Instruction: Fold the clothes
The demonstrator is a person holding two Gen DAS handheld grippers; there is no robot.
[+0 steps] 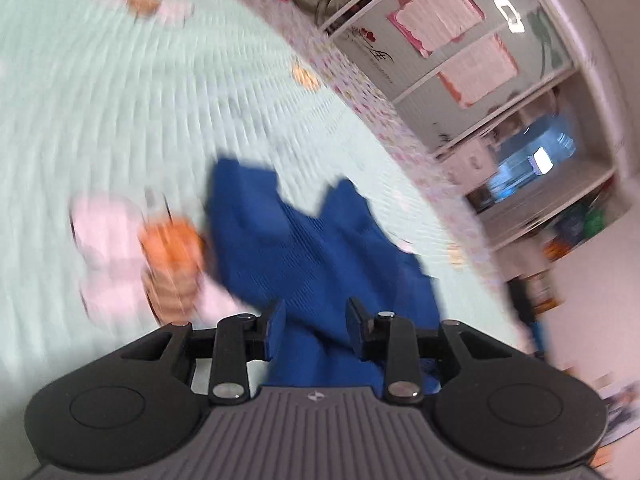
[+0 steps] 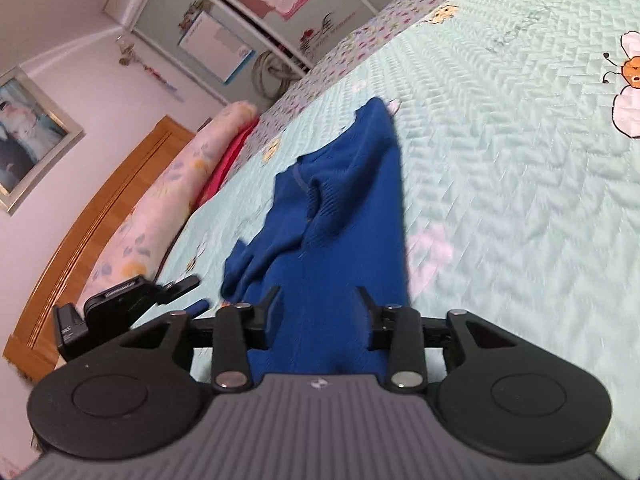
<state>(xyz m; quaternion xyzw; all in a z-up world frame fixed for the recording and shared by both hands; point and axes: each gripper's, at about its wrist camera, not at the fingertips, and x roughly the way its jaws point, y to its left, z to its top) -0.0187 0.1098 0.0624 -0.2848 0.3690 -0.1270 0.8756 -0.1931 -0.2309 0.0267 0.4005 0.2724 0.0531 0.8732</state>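
Observation:
A blue knit garment [image 1: 304,248] lies crumpled on a pale green quilted bedspread [image 1: 168,120]. In the left wrist view, which is blurred by motion, my left gripper [image 1: 316,328] has blue cloth between its fingers and running back under them. In the right wrist view my right gripper [image 2: 318,312] also has the garment [image 2: 344,208] between its fingers, stretching away to a point. The fingers of both stand apart with cloth filling the gap. The left gripper's body [image 2: 120,304] shows at the lower left of the right wrist view.
The bedspread has orange and pink cartoon prints [image 1: 168,256] and a floral border [image 2: 360,40]. A rolled floral quilt [image 2: 168,184] and a wooden headboard [image 2: 92,220] lie at the left. White shelves with papers [image 1: 472,48] stand beyond the bed's edge.

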